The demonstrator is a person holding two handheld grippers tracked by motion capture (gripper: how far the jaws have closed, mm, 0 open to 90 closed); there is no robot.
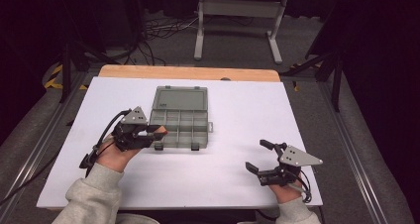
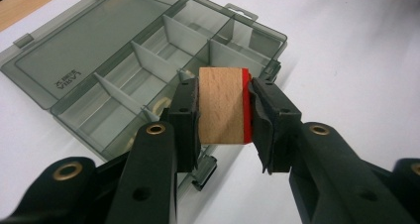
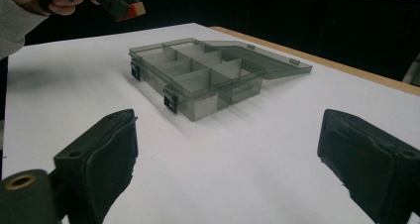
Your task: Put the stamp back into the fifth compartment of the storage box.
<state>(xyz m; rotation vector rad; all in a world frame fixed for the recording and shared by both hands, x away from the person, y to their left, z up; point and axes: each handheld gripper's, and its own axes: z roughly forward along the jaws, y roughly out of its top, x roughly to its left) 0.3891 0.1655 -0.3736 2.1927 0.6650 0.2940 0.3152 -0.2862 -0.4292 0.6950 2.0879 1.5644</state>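
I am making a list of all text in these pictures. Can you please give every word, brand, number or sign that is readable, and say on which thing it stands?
Embossed mark on the open lid of the compartment box: letters are there, but too small and blurred to read.
Wooden block in the left gripper: no text.
Right gripper and white table: no text.

hidden behind the grip

the wooden block [image 2: 222, 105] and left gripper [image 2: 223, 110] cover the compartment box's [image 2: 99, 60] near-middle cells; a pale round thing under the jaw is too obscured to identify.
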